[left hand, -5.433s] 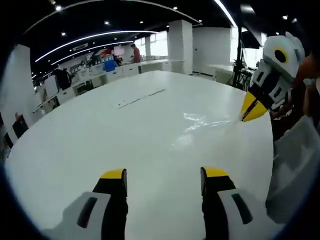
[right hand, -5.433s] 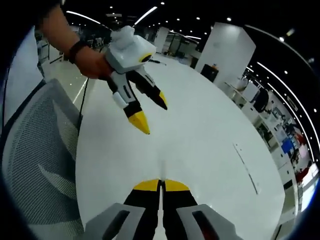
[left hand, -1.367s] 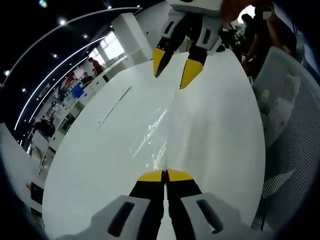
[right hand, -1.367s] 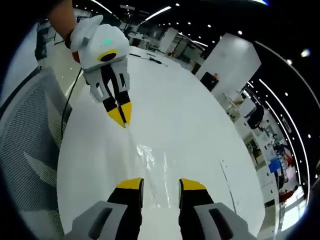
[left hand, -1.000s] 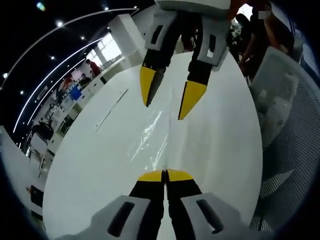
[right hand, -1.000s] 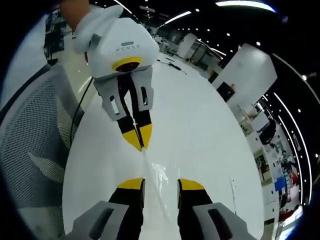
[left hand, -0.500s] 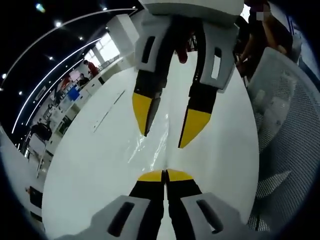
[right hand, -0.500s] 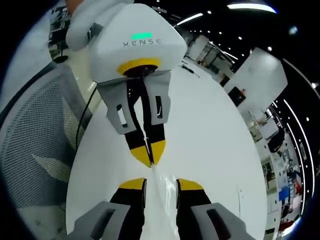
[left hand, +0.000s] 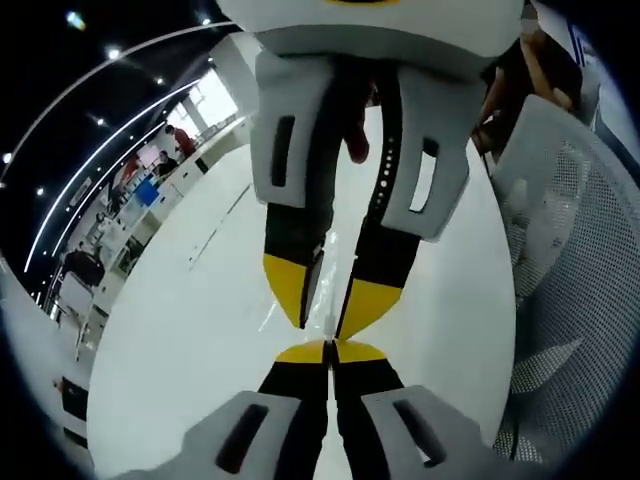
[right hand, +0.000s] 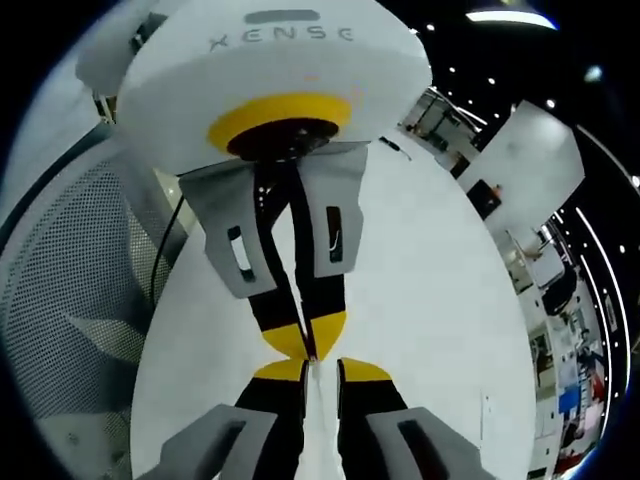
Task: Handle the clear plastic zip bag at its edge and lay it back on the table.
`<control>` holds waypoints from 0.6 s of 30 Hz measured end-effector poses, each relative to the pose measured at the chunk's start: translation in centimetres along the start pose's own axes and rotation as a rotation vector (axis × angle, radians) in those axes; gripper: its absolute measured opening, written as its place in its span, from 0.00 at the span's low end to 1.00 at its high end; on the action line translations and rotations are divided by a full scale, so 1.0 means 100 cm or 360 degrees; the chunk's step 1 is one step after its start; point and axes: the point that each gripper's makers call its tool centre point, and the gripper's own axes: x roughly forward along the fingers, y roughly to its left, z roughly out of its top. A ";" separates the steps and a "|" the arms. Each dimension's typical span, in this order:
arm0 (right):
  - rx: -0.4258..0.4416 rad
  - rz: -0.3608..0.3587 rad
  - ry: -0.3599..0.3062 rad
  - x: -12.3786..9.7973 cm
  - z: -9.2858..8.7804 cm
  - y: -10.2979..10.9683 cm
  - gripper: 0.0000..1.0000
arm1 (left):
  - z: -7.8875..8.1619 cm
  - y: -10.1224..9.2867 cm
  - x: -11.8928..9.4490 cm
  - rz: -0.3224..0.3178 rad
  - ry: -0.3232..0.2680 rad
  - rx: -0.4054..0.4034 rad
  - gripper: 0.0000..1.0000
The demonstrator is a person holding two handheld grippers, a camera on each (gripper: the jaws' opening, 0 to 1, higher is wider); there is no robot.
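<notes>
My left gripper (left hand: pixel 328 350) is shut on one edge of the clear plastic zip bag (left hand: pixel 322 298), which is held just above the white table (left hand: pixel 180 330). The right gripper (left hand: pixel 325 315) comes down from the top, nose to nose with it, its yellow-tipped jaws a narrow gap apart on either side of the bag's strip. In the right gripper view my right gripper (right hand: pixel 321 372) stands slightly open, with the shut left gripper (right hand: pixel 305 345) almost touching its tips. The grippers hide most of the bag.
A grey mesh chair (left hand: pixel 570 260) stands at the table's edge, also seen as the mesh chair (right hand: pixel 70 300). A thin strip (left hand: pixel 215 235) lies farther along the table. Desks and people (left hand: pixel 185 140) fill the room's far side, and a white pillar (right hand: pixel 520 160) stands beyond the table.
The right gripper has come in from well away to meet the left gripper's tips, and its jaws have narrowed around the bag. The left gripper has stayed shut on the bag's edge.
</notes>
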 end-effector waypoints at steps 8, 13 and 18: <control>-0.0072 0.0033 0.0031 0.002 -0.003 0.004 0.01 | 0.002 -0.002 -0.002 -0.0006 -0.0002 0.0025 0.00; -0.0132 0.0047 0.0063 0.001 -0.004 0.005 0.01 | 0.003 -0.002 0.000 -0.0016 0.0000 0.0045 0.00; -0.0175 0.0060 0.0096 0.005 -0.008 0.007 0.00 | 0.004 -0.004 -0.002 -0.0028 0.0001 0.0054 0.00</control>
